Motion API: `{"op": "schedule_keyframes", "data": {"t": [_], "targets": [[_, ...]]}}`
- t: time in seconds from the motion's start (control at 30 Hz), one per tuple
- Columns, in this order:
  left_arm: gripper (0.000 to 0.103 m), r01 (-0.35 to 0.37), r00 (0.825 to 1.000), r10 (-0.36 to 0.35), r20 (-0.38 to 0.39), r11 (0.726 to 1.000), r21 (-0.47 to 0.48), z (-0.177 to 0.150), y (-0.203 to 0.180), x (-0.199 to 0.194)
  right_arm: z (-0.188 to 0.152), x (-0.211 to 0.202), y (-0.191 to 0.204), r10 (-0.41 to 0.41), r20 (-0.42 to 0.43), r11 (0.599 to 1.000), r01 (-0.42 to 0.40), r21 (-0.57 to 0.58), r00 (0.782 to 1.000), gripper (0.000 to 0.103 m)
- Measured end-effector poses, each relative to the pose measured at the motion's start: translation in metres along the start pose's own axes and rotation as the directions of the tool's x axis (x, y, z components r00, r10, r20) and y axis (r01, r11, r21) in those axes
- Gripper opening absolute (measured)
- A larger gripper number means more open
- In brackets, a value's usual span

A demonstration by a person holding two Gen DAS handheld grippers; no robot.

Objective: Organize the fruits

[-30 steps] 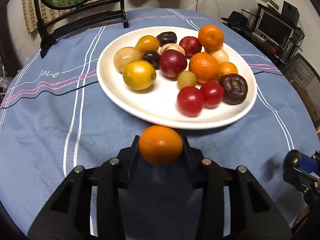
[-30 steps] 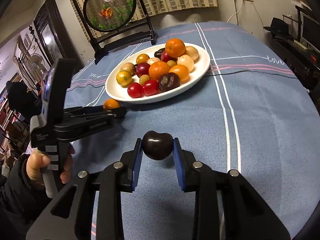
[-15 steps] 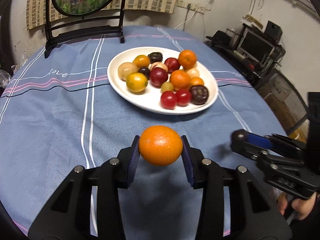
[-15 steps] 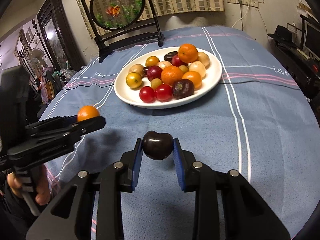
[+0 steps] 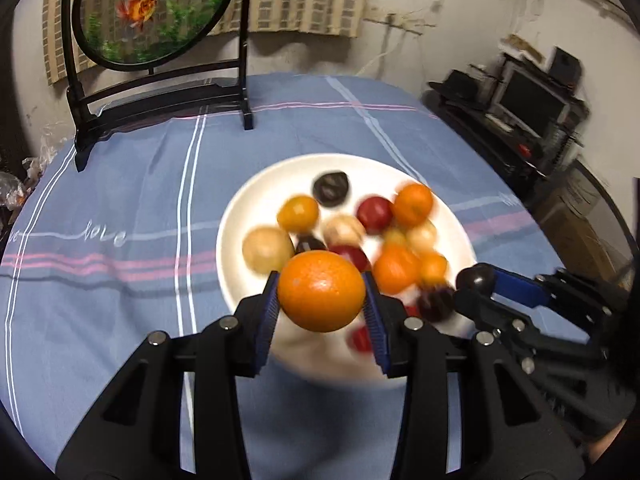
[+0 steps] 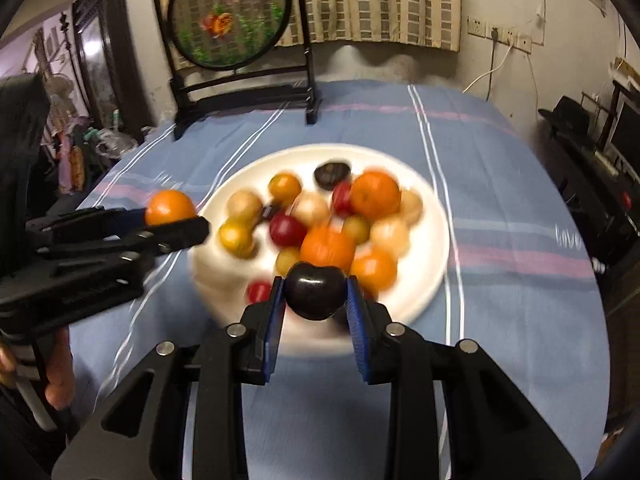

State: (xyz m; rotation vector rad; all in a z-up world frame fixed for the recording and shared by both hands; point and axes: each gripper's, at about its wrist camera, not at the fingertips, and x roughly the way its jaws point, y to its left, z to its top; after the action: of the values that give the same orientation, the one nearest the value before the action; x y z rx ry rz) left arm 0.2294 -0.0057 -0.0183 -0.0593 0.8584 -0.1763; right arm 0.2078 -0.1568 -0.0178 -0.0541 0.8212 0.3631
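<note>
My left gripper [image 5: 322, 308] is shut on an orange [image 5: 321, 291] and holds it in the air over the near edge of a white plate [image 5: 244, 204]. My right gripper [image 6: 316, 300] is shut on a dark purple plum [image 6: 315, 290], also raised over the plate's [image 6: 432, 240] near rim. The plate holds several blurred fruits: oranges, red and dark plums, yellow and pale ones. The left gripper with its orange [image 6: 170, 208] shows at the left of the right wrist view. The right gripper with the plum [image 5: 476, 278] shows at the right of the left wrist view.
The plate sits on a round table with a blue striped cloth [image 5: 140, 200]. A round picture screen on a black stand [image 5: 156, 16] is at the table's far edge. A desk with a monitor [image 5: 528, 108] stands right of the table.
Both grippers have risen and moved forward toward the plate, each keeping its fruit. The plate now looks closer and blurred from the motion.
</note>
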Motion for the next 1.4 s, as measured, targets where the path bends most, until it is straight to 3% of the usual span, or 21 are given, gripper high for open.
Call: {"op": "schedule_keyframes", "data": {"t": [0.13,0.3,0.33,0.37,0.4,0.53,0.6,0.67,0.8,1.07,1.4], "targets": [[0.041,0.021,0.999,-0.024,-0.039,0.998,-0.058,0.015,0.005,0.032,0.011,0.027,-0.005,-0.008,-0.020,1.000,0.008,0.013,1.000,0.031],[0.043,0.011,0.998,-0.015,-0.064,0.998,-0.057,0.019,0.006,0.049,0.015,0.041,-0.005,-0.045,-0.037,0.999,0.044,-0.012,0.998,0.034],[0.058,0.013,0.998,-0.016,-0.063,0.998,-0.060,0.020,0.006,0.050,0.015,0.042,-0.005,-0.057,-0.044,0.998,0.056,-0.018,0.997,0.039],[0.078,0.012,0.998,-0.015,-0.054,0.998,-0.061,0.022,0.007,0.048,0.014,0.042,-0.005,-0.081,-0.041,0.997,0.080,-0.022,0.996,0.064],[0.082,0.009,0.999,-0.011,-0.032,0.998,-0.061,0.023,0.009,0.042,0.013,0.037,-0.004,-0.112,-0.027,0.993,0.111,-0.032,0.993,0.073],[0.091,0.009,0.999,-0.007,0.034,0.998,-0.063,0.028,0.011,0.014,0.009,0.016,0.002,-0.137,0.010,0.989,0.137,-0.059,0.991,0.074],[0.093,0.005,0.998,-0.001,0.059,0.998,-0.066,0.026,0.011,0.000,0.006,0.005,0.004,-0.146,0.024,0.988,0.147,-0.056,0.989,0.091],[0.097,0.006,0.998,-0.002,0.070,0.998,-0.060,0.022,0.009,-0.011,-0.001,-0.008,0.007,-0.146,0.047,0.987,0.149,-0.056,0.988,0.099],[0.098,0.010,0.997,-0.008,0.083,0.999,-0.033,0.007,0.002,-0.035,-0.012,-0.020,0.014,-0.132,0.034,0.989,0.134,-0.061,0.991,0.099],[0.100,-0.059,0.988,0.068,0.142,0.996,-0.062,-0.042,-0.001,-0.092,-0.045,-0.044,0.012,-0.166,-0.004,0.986,0.166,0.012,0.986,0.102],[0.100,-0.091,0.988,0.094,0.120,0.995,-0.033,-0.087,-0.016,-0.119,-0.076,-0.065,0.015,-0.159,-0.024,0.986,0.160,0.049,0.987,0.102]]}}
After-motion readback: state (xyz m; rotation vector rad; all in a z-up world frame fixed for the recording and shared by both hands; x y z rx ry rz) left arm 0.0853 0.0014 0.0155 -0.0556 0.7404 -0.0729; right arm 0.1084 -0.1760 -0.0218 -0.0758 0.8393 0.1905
